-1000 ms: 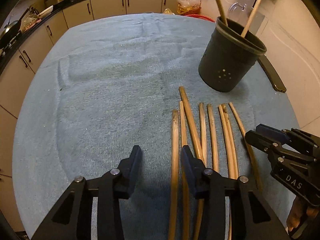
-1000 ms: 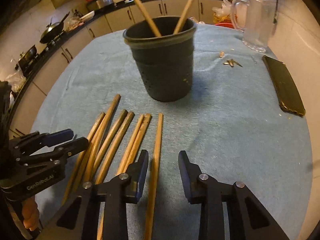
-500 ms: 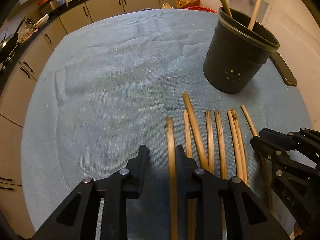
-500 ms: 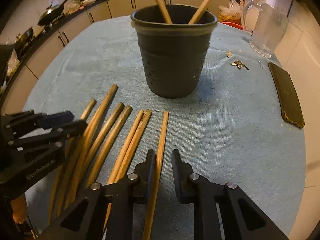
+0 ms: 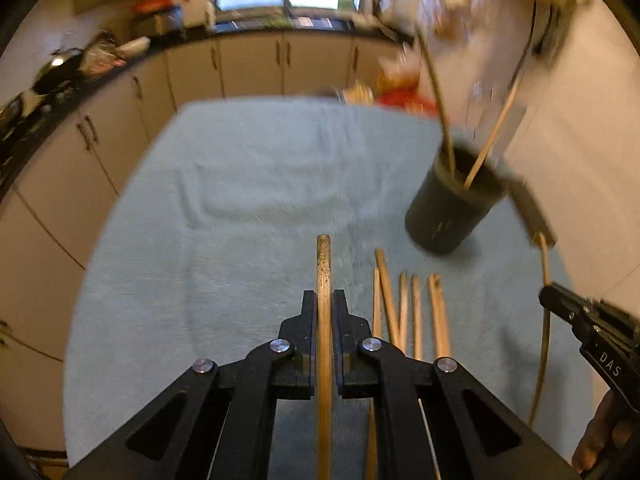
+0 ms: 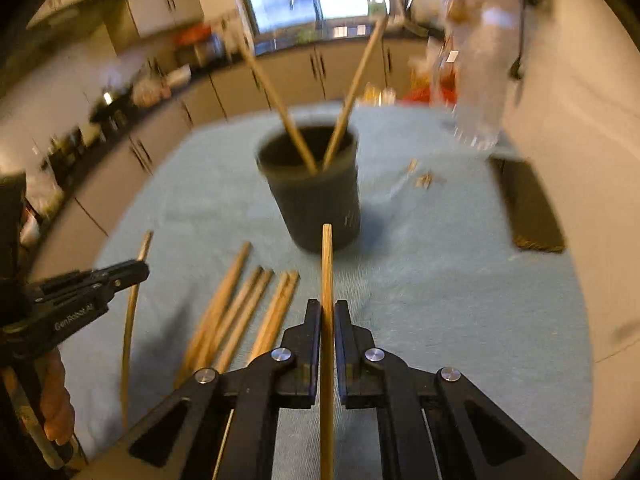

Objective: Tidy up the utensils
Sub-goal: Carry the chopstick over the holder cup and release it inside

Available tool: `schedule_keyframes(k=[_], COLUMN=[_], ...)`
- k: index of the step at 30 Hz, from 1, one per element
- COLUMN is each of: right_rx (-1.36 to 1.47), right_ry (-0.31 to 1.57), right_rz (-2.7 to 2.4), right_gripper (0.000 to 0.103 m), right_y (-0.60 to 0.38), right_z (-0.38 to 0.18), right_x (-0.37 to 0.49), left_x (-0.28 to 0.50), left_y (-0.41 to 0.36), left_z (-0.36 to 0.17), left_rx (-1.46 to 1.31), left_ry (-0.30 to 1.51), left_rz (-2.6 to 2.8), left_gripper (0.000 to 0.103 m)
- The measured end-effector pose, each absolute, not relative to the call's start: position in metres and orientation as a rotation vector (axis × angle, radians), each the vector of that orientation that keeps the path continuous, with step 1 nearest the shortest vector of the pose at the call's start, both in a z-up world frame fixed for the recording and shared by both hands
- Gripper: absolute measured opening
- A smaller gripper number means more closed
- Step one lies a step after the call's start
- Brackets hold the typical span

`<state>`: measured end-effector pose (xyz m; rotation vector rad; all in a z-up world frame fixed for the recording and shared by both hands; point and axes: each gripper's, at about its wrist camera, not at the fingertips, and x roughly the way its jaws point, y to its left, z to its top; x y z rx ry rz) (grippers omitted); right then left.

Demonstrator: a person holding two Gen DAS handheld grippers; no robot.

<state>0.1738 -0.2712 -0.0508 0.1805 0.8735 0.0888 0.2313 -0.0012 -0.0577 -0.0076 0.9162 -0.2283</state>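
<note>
My left gripper (image 5: 324,300) is shut on a wooden chopstick (image 5: 323,272) and holds it lifted above the blue cloth (image 5: 240,208). My right gripper (image 6: 327,308) is shut on another chopstick (image 6: 327,264), also lifted. Several chopsticks (image 5: 408,308) lie side by side on the cloth between the grippers; they also show in the right wrist view (image 6: 240,304). A dark round holder (image 6: 316,196) stands ahead with two chopsticks upright in it; in the left wrist view the holder (image 5: 452,208) is ahead to the right. Both views are motion-blurred.
A dark phone (image 6: 528,204) lies on the cloth at the right. A clear glass jug (image 6: 476,80) stands behind it by the wall. Small scraps (image 6: 424,178) lie near the holder. Kitchen cabinets (image 5: 248,68) run behind the table.
Both grippers closed on a chopstick each and lifted them off the cloth. The views now tilt up toward the kitchen.
</note>
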Motion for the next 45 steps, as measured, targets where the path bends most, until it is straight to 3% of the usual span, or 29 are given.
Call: schedule_keyframes(k=[8,24,45], right_rx=[0.224,0.244,0.260], right_ry=[0.694,0.568,0.486], right_rz=[0.069,0.067,0.122], right_gripper=[0.008,0.008,0.008], right_y=[-0.287,-0.294,-0.308], right_z=[0.004,0.042,0.092], right_x=[0.109,0.043,0.089], left_x=[0.173,0.123,0.203], left_y=[0.022,0.037,0.003], left_z=[-0.008,0.028,0.094], left_rx=[-0.031,-0.095,-0.168], left_ry=[0.756,0.622,0.498], left_rz=[-0.170,-0.143,-0.236], left_gripper=[0.007,0.007,0.007])
